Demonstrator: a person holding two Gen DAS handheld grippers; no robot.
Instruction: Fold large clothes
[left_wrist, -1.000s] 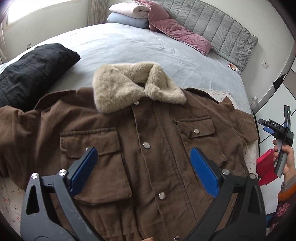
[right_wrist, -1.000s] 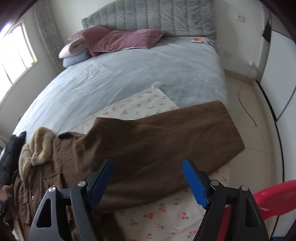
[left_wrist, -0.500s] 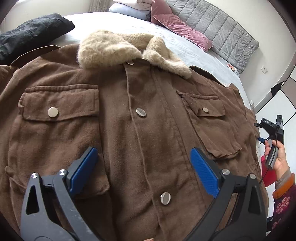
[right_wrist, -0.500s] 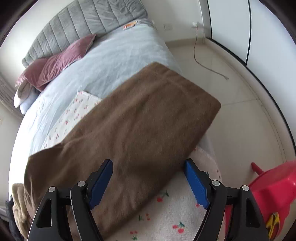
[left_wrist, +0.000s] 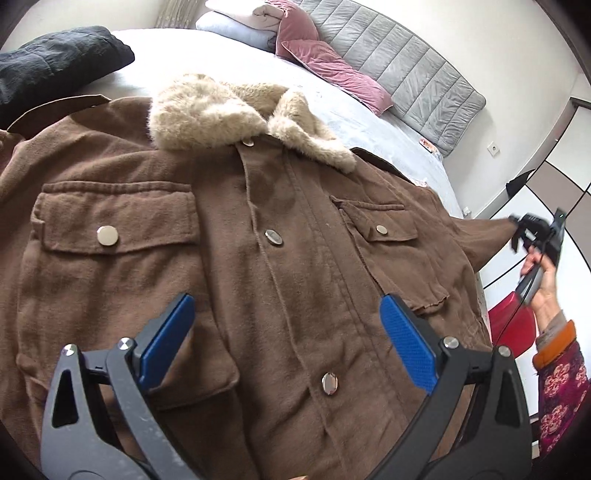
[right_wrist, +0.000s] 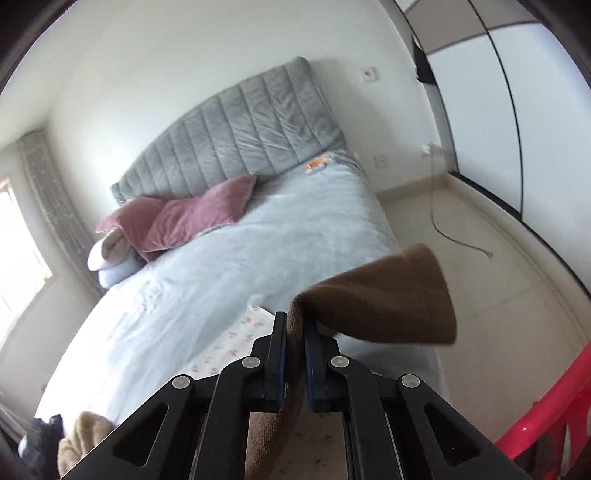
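So since half a second ago the right gripper (right_wrist: 294, 328) has been clamped shut on the sleeve (right_wrist: 388, 295) of the brown jacket (left_wrist: 258, 280), which was just lying flat under open jaws before. The cuff end is now lifted off the bed (right_wrist: 258, 251) and held out to the side (the grip can also be seen from the left camera, a bit blurred). The left gripper (left_wrist: 291, 332) is held wide open above the jacket's buttoned front, nothing pinched. The jacket is spread face-up, fur collar (left_wrist: 229, 110) toward the pink pillows (left_wrist: 332, 70).
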